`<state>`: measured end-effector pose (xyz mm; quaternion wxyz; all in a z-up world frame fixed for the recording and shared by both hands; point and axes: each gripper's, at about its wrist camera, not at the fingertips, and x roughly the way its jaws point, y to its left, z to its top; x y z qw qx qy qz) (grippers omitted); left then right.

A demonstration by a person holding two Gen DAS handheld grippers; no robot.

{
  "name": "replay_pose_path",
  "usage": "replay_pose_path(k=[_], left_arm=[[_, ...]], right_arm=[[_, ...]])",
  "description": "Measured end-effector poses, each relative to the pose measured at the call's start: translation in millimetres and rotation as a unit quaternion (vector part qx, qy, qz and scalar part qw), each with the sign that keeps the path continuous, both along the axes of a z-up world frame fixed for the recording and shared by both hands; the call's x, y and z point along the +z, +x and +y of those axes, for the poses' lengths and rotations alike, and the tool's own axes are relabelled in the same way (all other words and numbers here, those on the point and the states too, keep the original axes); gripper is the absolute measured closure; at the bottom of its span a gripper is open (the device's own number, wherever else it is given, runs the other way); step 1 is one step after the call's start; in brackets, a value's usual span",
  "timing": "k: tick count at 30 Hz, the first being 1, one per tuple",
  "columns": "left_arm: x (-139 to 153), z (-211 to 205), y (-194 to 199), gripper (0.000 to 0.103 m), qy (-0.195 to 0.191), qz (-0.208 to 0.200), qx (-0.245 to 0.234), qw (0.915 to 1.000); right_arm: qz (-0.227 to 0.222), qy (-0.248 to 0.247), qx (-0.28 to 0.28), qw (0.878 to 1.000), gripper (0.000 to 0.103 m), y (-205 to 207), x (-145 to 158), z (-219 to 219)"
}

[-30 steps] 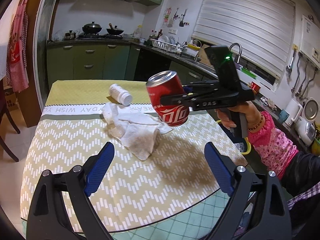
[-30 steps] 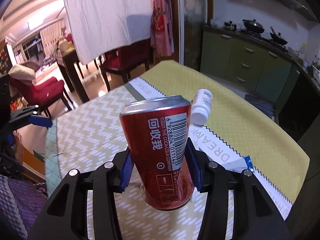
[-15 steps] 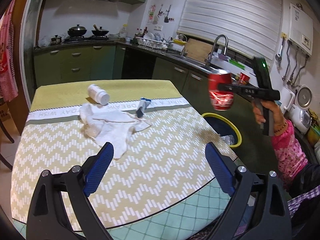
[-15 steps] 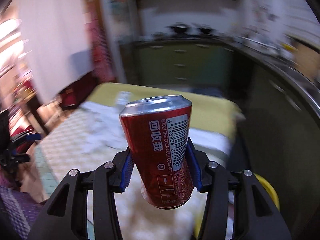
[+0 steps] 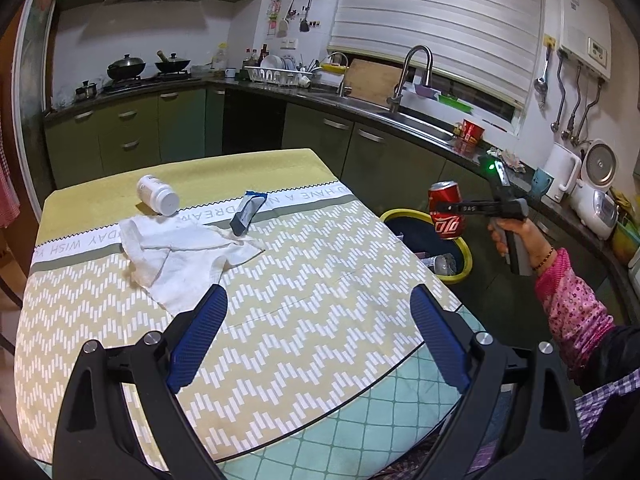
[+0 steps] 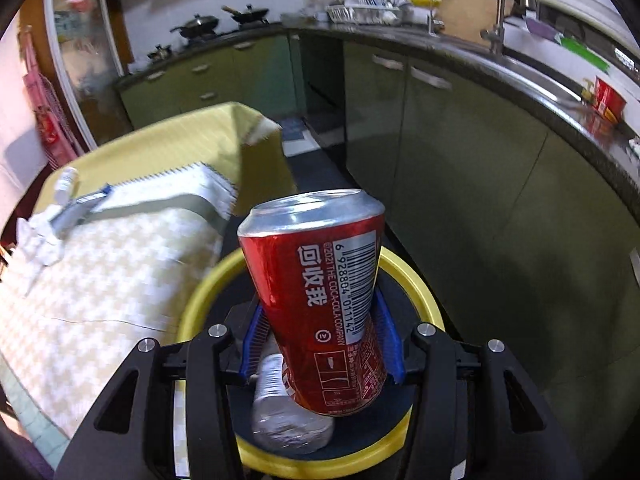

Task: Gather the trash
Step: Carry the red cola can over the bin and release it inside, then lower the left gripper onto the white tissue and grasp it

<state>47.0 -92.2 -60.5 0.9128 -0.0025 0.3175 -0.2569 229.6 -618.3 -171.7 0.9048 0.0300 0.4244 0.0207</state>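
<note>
Right gripper (image 6: 320, 344) had swung its clamped red can (image 6: 320, 296) from desk (image 5: 280, 320) to lower-centre, over yellow-rimmed bin (image 6: 404, 276), ready to drop; left gripper (image 5: 316, 340) fingers wide, empty.

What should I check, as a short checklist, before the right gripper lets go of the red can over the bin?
1. Grip: right gripper shut on the red can, a pad on each side: ok.
2. Position: can above the opening of the yellow-rimmed bin, not the table: ok.
3. Bin room: a crushed plastic bottle lies inside, space remains: ok.
4. Whether the can is empty: cannot tell.
5. Left gripper open, holding nothing, away from the bin: ok.
6. Table trash left: tissue, white bottle, wrapper: not ok.
</note>
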Motion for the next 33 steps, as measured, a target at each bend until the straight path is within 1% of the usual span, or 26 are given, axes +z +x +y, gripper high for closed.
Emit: replay_pose_path(k=[2, 3, 4, 5, 9, 12, 13, 14, 17, 20, 22, 24, 26, 27, 29, 31, 33], left_arm=[[-0.1, -0.2, 1.6, 0.015, 0.000, 0.003, 0.002, 1.0000], [0.0, -0.5, 2.6, 0.015, 0.001, 0.004, 0.002, 1.0000], [-0.7, -0.8, 3.5, 0.015, 0.001, 0.005, 0.003, 1.0000], [-1.8, -1.2, 4.5, 0.015, 0.002, 0.007, 0.002, 1.0000], [-6.9, 0.5, 9.0, 0.015, 0.008, 0.014, 0.006, 0.9998], [-11.5, 9.5, 13.0, 0.015, 0.007, 0.021, 0.017, 0.9996], [-13.2, 13.2, 14.9, 0.015, 0.005, 0.025, 0.021, 0.9995], [-15.5, 18.2, 17.2, 0.015, 0.001, 0.031, 0.025, 0.9992], [-22.4, 28.8, 23.2, 0.015, 0.000, 0.041, 0.039, 0.9984], [-30.6, 37.6, 34.5, 0.015, 0.018, 0.044, 0.052, 0.9976], [-34.1, 41.4, 43.3, 0.015, 0.033, 0.040, 0.055, 0.9971], [-37.2, 43.5, 56.4, 0.009, 0.053, 0.032, 0.052, 0.9967], [-42.3, 44.4, 71.5, 0.008, 0.079, 0.022, 0.048, 0.9955], [-48.0, 45.3, 84.7, 0.008, 0.102, 0.026, 0.050, 0.9932], [-57.3, 48.9, 106.7, 0.008, 0.123, 0.037, 0.047, 0.9906], [-64.0, 53.2, 124.6, 0.008, 0.133, 0.048, 0.053, 0.9885], [-69.0, 57.4, 140.9, 0.008, 0.127, 0.061, 0.049, 0.9888]], right_arm=[[0.004, -0.005, -0.004, 1.000, 0.048, 2.3, -6.2, 0.2], [0.001, -0.005, -0.007, 1.000, 0.043, 2.1, -5.4, 0.9], [-0.007, -0.001, -0.011, 1.000, 0.041, -1.4, -3.1, -1.2], [-0.010, 0.003, -0.011, 1.000, 0.040, -1.8, -1.1, 1.0], [-0.042, 0.018, -0.012, 0.999, 0.038, -24.4, 19.5, 16.6], [-0.074, 0.062, 0.002, 0.995, 0.036, -55.1, 37.6, 39.7], [-0.083, 0.072, 0.008, 0.994, 0.031, -64.4, 43.4, 49.2], [-0.093, 0.080, 0.014, 0.992, 0.029, -73.2, 46.8, 55.9], [-0.108, 0.102, 0.032, 0.988, 0.029, -97.5, 51.7, 76.8], [-0.115, 0.129, 0.046, 0.984, 0.028, -118.9, 52.4, 96.5], [-0.117, 0.139, 0.055, 0.982, 0.026, -126.2, 50.5, 105.2], [-0.118, 0.147, 0.065, 0.980, 0.024, -133.8, 47.7, 116.0], [-0.112, 0.163, 0.080, 0.977, 0.024, -138.4, 42.4, 128.6], [-0.111, 0.165, 0.084, 0.976, 0.024, -138.2, 40.1, 133.6], [-0.106, 0.162, 0.086, 0.977, 0.024, -140.9, 35.3, 142.0], [-0.103, 0.169, 0.088, 0.976, 0.024, -141.5, 30.8, 146.9], [-0.100, 0.176, 0.088, 0.975, 0.024, -140.2, 27.2, 148.4]])
